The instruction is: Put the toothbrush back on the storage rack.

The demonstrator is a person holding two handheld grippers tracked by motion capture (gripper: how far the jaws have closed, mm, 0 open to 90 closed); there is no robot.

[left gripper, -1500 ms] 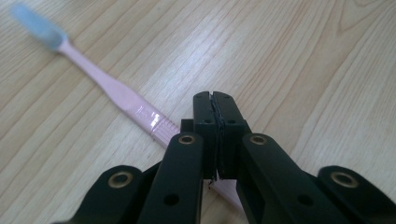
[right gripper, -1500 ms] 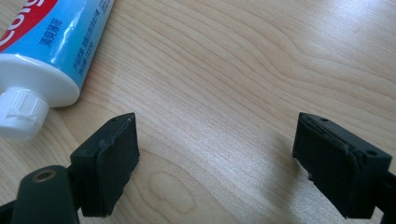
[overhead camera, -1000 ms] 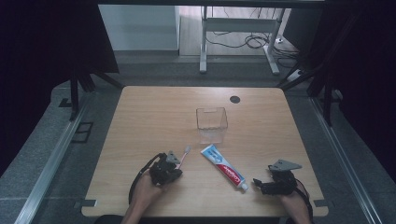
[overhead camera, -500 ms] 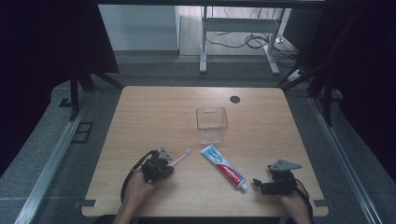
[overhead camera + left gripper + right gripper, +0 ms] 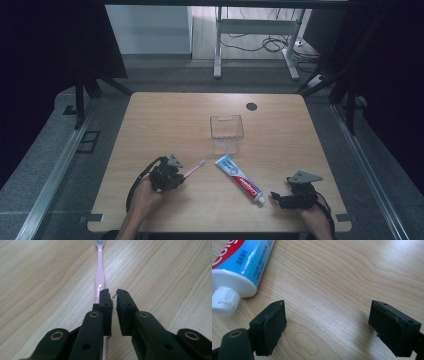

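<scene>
A pink toothbrush [image 5: 194, 169] [image 5: 100, 272] lies flat on the wooden table [image 5: 165, 120], head pointing away from my left gripper [image 5: 180, 175] [image 5: 113, 293]. The jaws have just been opening and stand a narrow slit apart with nothing between them. The brush handle runs under the left jaw. A blue, red and white toothpaste tube [image 5: 240, 179] [image 5: 244, 262] lies at the front centre, its white cap toward my right gripper [image 5: 275, 196] [image 5: 327, 315]. That gripper is wide open over bare wood just right of the cap.
A clear plastic box [image 5: 226, 131] stands upright in the middle of the table beyond the tube. A black round grommet [image 5: 251, 106] sits near the far edge. Dark curtains and a metal frame surround the table.
My left hand has drawn back to the left, away from the toothbrush, which now lies on the table in front of the jaws. The right hand has not moved.
</scene>
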